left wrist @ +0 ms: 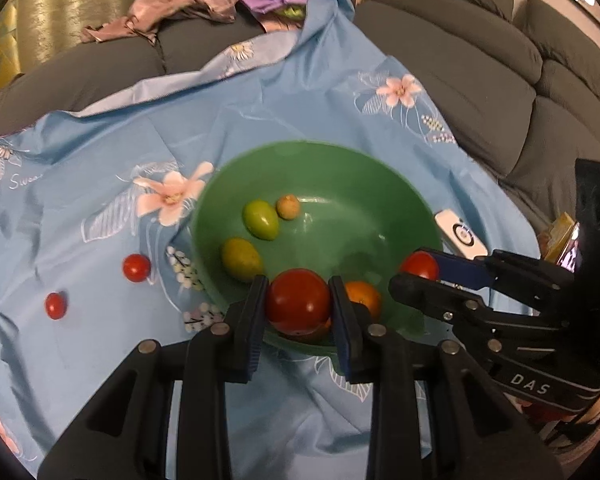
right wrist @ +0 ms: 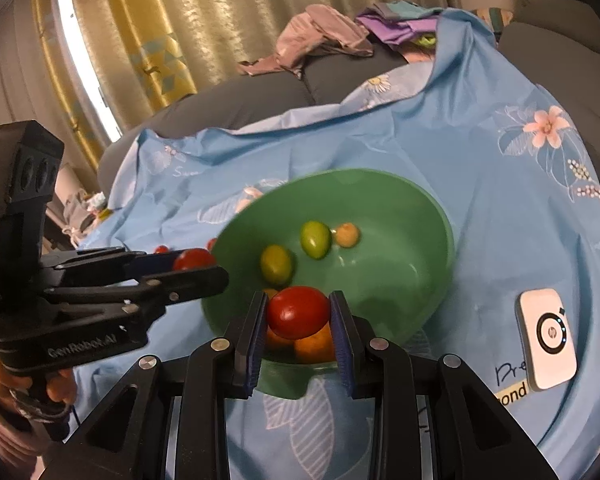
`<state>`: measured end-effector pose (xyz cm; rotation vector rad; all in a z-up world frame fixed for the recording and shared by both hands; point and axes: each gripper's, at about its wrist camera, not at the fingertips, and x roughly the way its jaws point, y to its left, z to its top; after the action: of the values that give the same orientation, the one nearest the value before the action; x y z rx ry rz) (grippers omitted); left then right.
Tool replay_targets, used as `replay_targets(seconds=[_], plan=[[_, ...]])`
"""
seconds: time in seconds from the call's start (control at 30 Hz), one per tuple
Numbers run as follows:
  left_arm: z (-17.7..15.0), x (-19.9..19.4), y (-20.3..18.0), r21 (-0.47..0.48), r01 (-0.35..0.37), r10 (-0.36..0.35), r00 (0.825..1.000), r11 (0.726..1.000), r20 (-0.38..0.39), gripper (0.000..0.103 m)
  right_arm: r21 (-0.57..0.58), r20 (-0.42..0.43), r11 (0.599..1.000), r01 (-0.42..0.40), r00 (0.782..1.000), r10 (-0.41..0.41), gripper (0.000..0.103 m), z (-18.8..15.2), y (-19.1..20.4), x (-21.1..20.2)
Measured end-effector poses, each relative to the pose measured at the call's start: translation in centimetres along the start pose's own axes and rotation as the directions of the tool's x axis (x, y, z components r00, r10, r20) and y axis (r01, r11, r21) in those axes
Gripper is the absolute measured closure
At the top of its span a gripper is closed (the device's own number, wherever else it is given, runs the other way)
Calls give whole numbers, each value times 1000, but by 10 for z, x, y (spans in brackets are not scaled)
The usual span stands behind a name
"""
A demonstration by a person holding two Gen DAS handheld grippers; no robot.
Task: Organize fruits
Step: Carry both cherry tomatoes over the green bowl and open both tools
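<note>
Left gripper [left wrist: 298, 308] clamps a red tomato [left wrist: 298, 304] between its blue pads, held over the near rim of the green bowl [left wrist: 340, 168]. Right gripper [right wrist: 298, 314] likewise grasps a second tomato [right wrist: 298, 312] above the same rim; each gripper shows side-on in the other's view. Beneath them, orange fruits [right wrist: 314, 346] lie against the bowl's near wall. Farther in lie two green fruits [left wrist: 260, 220] and one small tan fruit [left wrist: 288, 207]. Two small tomatoes [left wrist: 136, 267] rest on the blue floral cloth [left wrist: 300, 100] left of the bowl. A white device [right wrist: 546, 338] lies right of it. Behind, a grey sofa [left wrist: 460, 60].
</note>
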<state>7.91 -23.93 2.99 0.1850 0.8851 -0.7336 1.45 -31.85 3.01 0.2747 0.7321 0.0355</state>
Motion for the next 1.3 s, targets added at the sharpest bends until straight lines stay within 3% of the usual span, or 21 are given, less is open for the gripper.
replay_targets(seconds=[0.13, 0.2, 0.23, 0.33, 0.4, 0.5, 0.6, 0.83, 1.07, 1.3], plan=[[-2, 9, 2, 2, -9, 9, 1000, 1000, -22, 68, 15, -18, 1000, 11, 1000, -11, 70, -2, -5, 5], [-3, 8, 4, -2, -11, 11, 1000, 1000, -19, 46, 20, -24, 1000, 16, 1000, -16, 70, -3, -5, 6], [-3, 7, 5, -5, -16, 16, 1000, 1000, -16, 40, 22, -26, 1000, 18, 1000, -17, 70, -3, -6, 7], [-5, 0, 9, -17, -24, 24, 1000, 1000, -3, 36, 23, -29, 999, 28, 999, -27, 69, -3, -5, 4], [-10, -8, 14, -30, -36, 36, 999, 999, 5, 25, 30, -24, 999, 27, 999, -27, 69, -3, -6, 1], [-27, -25, 29, -68, -72, 73, 997, 995, 11, 18, 45, -7, 998, 32, 999, -32, 69, -3, -10, -7], [-54, -40, 50, -132, -117, 117, 993, 984, -7, 16, 83, 7, 996, 34, 999, -35, 68, -3, -16, -16], [-125, -75, 101, -330, -183, 170, 983, 926, -68, 16, 101, 1, 995, 15, 1000, -15, 68, -5, -6, -24], [-164, -105, 115, -412, -206, 196, 978, 888, -67, 16, -7, -14, 999, -42, 999, 41, 68, -1, 43, -23], [-188, -121, 122, -436, -203, 200, 978, 877, -53, 16, -101, -66, 992, -73, 996, 67, 68, -7, 84, -10]])
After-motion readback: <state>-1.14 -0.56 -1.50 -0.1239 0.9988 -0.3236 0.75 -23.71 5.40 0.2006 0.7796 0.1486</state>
